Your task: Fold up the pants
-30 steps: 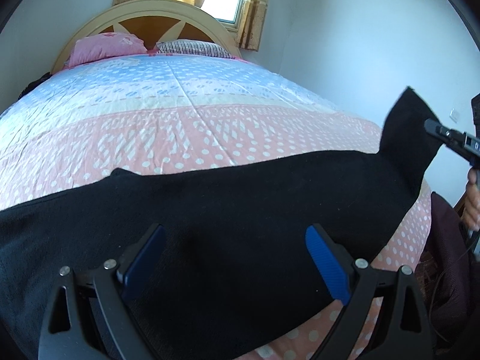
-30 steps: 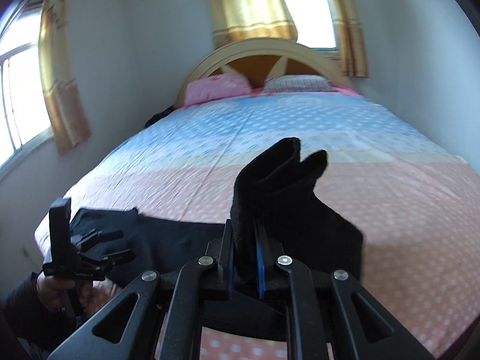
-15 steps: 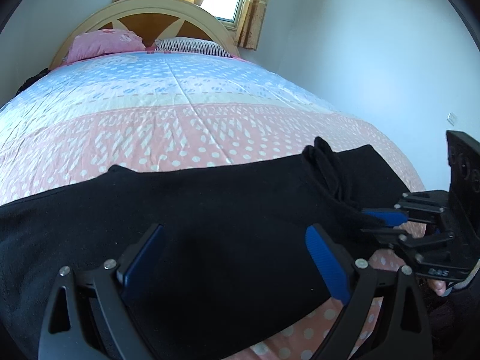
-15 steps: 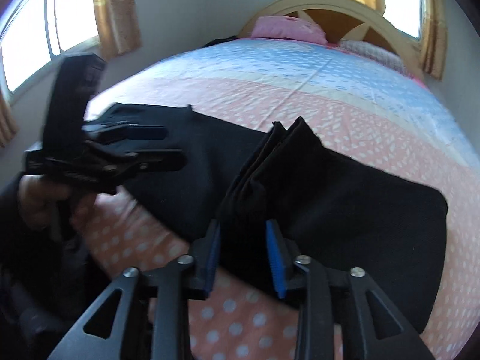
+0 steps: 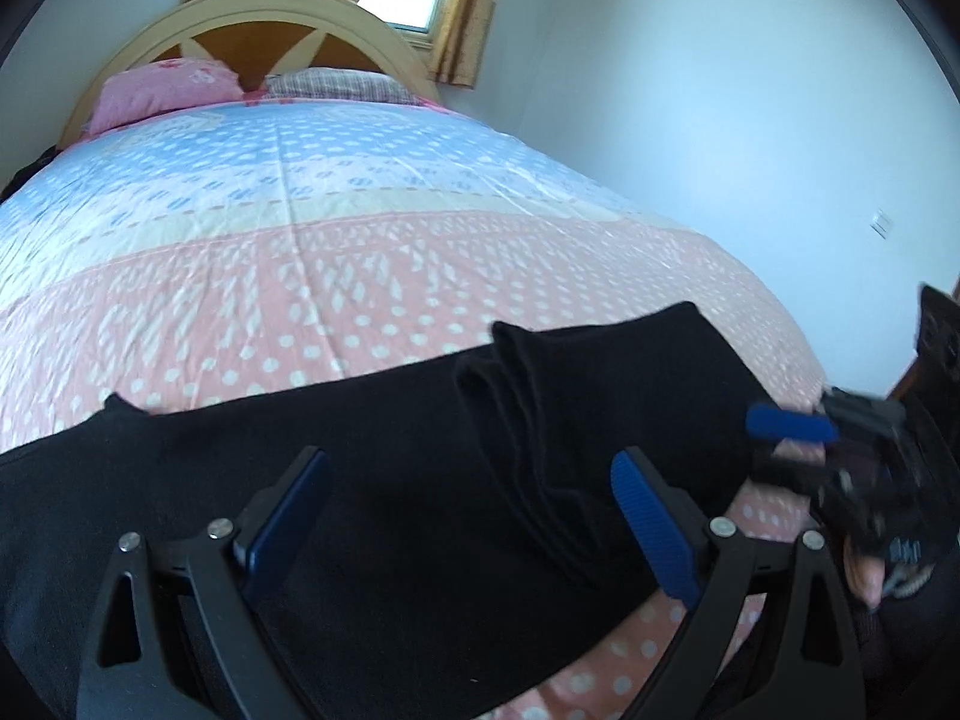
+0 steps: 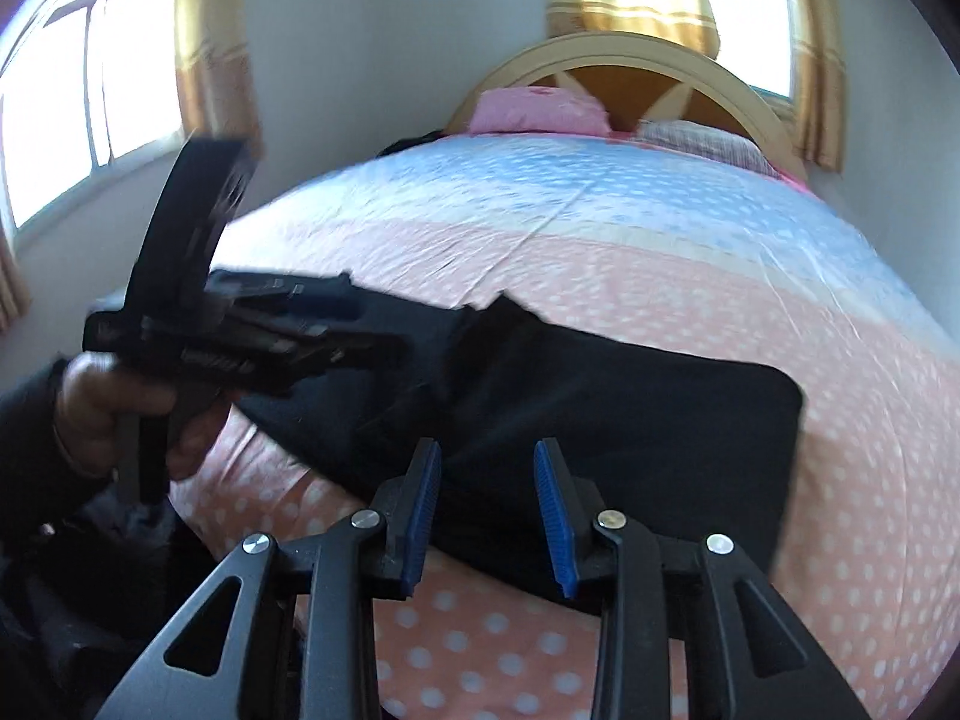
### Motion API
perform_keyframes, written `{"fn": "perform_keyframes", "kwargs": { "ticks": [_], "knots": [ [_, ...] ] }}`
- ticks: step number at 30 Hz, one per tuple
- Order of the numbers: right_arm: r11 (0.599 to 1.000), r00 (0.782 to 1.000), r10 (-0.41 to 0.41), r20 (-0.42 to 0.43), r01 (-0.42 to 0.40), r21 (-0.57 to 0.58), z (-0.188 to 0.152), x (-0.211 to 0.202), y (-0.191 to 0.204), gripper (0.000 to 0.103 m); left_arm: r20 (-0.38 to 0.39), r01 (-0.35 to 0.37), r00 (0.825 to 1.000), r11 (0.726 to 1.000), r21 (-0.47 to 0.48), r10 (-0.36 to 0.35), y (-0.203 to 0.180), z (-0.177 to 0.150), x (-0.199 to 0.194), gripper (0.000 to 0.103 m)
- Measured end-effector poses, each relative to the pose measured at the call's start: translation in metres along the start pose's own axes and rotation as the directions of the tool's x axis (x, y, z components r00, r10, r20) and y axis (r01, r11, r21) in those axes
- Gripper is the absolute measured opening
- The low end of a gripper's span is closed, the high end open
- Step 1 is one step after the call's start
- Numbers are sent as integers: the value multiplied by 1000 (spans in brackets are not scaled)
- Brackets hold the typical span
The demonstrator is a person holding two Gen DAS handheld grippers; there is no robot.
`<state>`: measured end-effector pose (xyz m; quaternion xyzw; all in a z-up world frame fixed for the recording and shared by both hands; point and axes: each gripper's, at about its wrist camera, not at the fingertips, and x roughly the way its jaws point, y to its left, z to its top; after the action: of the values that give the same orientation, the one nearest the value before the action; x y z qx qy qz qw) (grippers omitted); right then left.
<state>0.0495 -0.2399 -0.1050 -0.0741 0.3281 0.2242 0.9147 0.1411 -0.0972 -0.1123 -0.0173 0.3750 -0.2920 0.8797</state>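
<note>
Black, soft and thick like fleece, the pants (image 5: 390,510) lie along the near edge of the bed (image 5: 372,252), on its pink dotted cover. One end is laid over the rest, so a stack of rounded edges runs across the middle while the right part sits doubled and flat. I judge the cloth to be light and limp: it will sag wherever it is not held, and the layers may slide apart if only the top one is caught. The best hold looks to be the doubled right edge, pinching every layer together at a corner, with the other claw at the matching corner. The left gripper (image 5: 474,516) hangs wide open over the dark cloth, pinching nothing. The right gripper (image 6: 487,501) stands partly open, its blue pads (image 6: 551,501) clear of the fabric underneath.
</note>
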Motion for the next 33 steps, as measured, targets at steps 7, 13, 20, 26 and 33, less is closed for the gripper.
{"fn": "perform_keyframes", "kwargs": {
  "ticks": [7,13,20,26,33],
  "knots": [
    [994,998,-29,-61,22,-111,11,45,33,34,-3,-34,999,998,-56,34,19,-7,-5,97],
    [996,996,24,-92,-31,-81,8,45,34,4,9,-4,1000,996,-85,5,27,-11,-10,97],
    [992,990,43,-131,-58,-116,-4,46,40,4,12,24,1000,998,-62,-23,19,-8,-11,97],
    [994,993,55,-103,-64,-84,0,25,19,22,-42,55,998,998,-30,-56,3,0,8,96],
    [990,997,-42,60,34,137,-16,-20,-47,35,-101,143,984,988,-65,-149,-15,11,33,86]
  ]
}}
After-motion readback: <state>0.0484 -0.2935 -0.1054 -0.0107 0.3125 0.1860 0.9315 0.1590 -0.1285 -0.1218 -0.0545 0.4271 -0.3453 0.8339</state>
